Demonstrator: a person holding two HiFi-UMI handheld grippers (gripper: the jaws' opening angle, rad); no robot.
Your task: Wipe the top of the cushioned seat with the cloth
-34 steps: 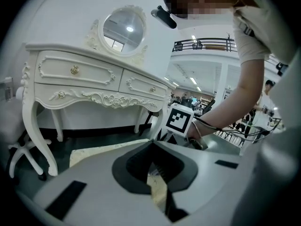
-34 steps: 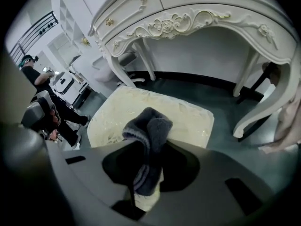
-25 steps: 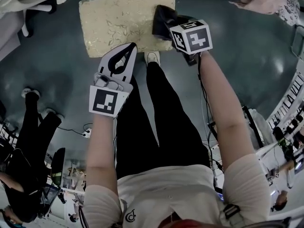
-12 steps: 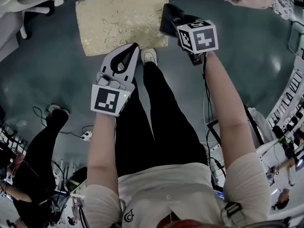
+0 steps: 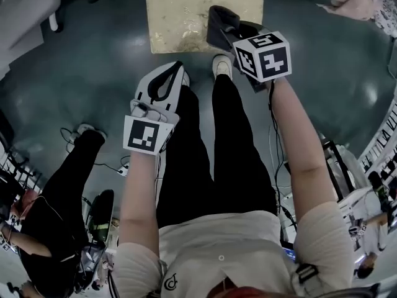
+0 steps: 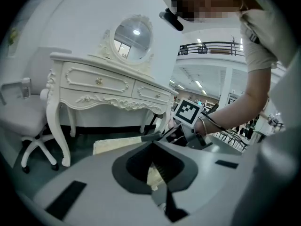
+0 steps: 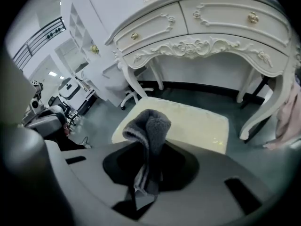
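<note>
Step in hand: judged to be the approach to a wiping stroke, with the cloth carried toward the seat and not clearly pressed on it.
Right gripper (image 7: 146, 178): jaws clamped on a dark grey cloth (image 7: 149, 126), which stood up from them in a folded bunch.
Left gripper (image 6: 157, 189): jaws together with nothing between them, held over the floor beside the person's leg and apart from the seat.
Cushioned seat (image 5: 186, 11): a cream, patterned pad that stood on the dark floor in front of a white dressing table (image 7: 211, 27), just ahead of the person's feet.
Cloth against seat: in the head view it overlapped the seat's near right edge; whether it touched the fabric could not be told.
Next move, as a judgement: lower the right gripper so the bunch flattens on the top, then sweep across toward the far left corner with steady pressure.
Risk: the loose pad might slide under the stroke.
</note>
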